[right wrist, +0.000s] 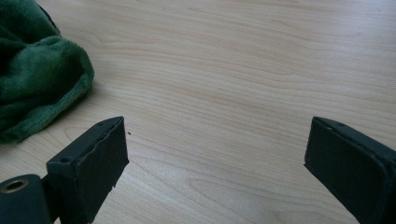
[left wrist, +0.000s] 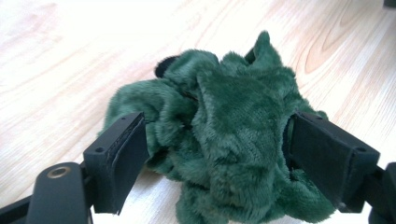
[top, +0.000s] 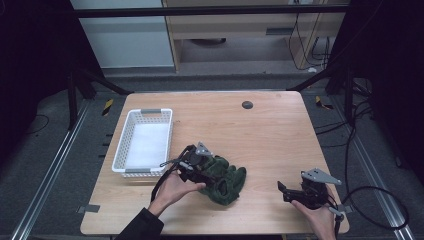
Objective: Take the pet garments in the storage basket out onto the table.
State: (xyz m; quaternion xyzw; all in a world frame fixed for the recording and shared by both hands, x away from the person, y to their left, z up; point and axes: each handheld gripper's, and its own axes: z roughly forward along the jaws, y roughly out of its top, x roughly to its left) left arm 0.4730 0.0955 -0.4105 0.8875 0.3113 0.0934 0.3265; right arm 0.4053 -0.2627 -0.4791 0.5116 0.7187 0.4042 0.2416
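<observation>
The left gripper (left wrist: 217, 154) straddles the green plush cloth (left wrist: 224, 135) wide-jawed (pads barely brushing it); the right gripper (right wrist: 215, 158) gapes, holding nothing.

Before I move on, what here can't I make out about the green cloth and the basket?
- Crumpled green plush cloth: its near-left part in the high view is hidden by the left gripper.
- Its lower edge is cut off in the left gripper view.
- White plastic basket: contents washed out by glare.
</observation>
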